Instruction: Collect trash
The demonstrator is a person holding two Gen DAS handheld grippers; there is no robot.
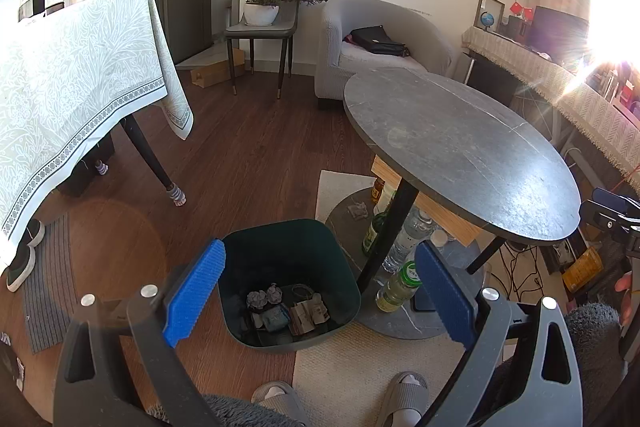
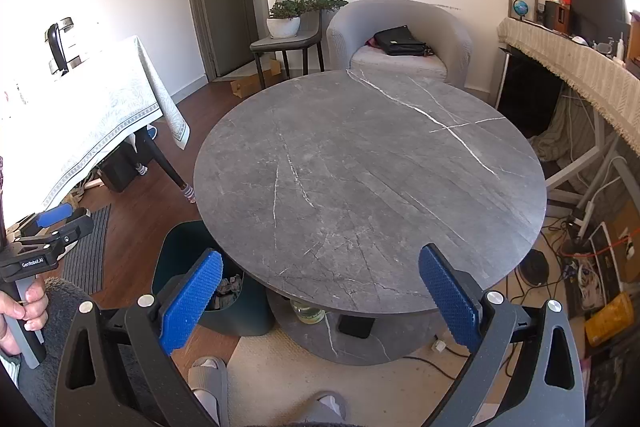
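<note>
Left gripper (image 1: 320, 291): blue ribbed pads on black arms, spread wide, holding nothing; poised over the bin.

Right gripper (image 2: 320, 291): same build, spread wide, holding nothing; poised at the near edge of the table top.

Dark green square plastic trash bin (image 1: 340, 275): on the wooden floor, just left of the table base, partly under the top. Contents: crumpled grey paper balls (image 1: 264, 297), folded brown paper scraps (image 1: 308, 313), a small blue-grey packet (image 1: 276, 319).

Round grey marble-patterned table top (image 2: 372, 183): on a black post over a round stone base (image 1: 404, 323).

On the base: green glass bottle (image 1: 374, 231), clear plastic water bottle (image 1: 404, 239), green-capped bottle of yellowish liquid (image 1: 398, 285), a crumpled grey scrap (image 1: 358, 211) at the far left.

Grey slippers (image 1: 404, 397): near edge, on a cream rug (image 1: 360, 367).

Far side: grey tub armchair (image 2: 400, 31) with a black bag (image 2: 400, 43); grey chair (image 2: 288, 35) bearing a potted plant (image 2: 286, 17).

Left: table under a pale green patterned cloth (image 1: 72, 83).
</note>
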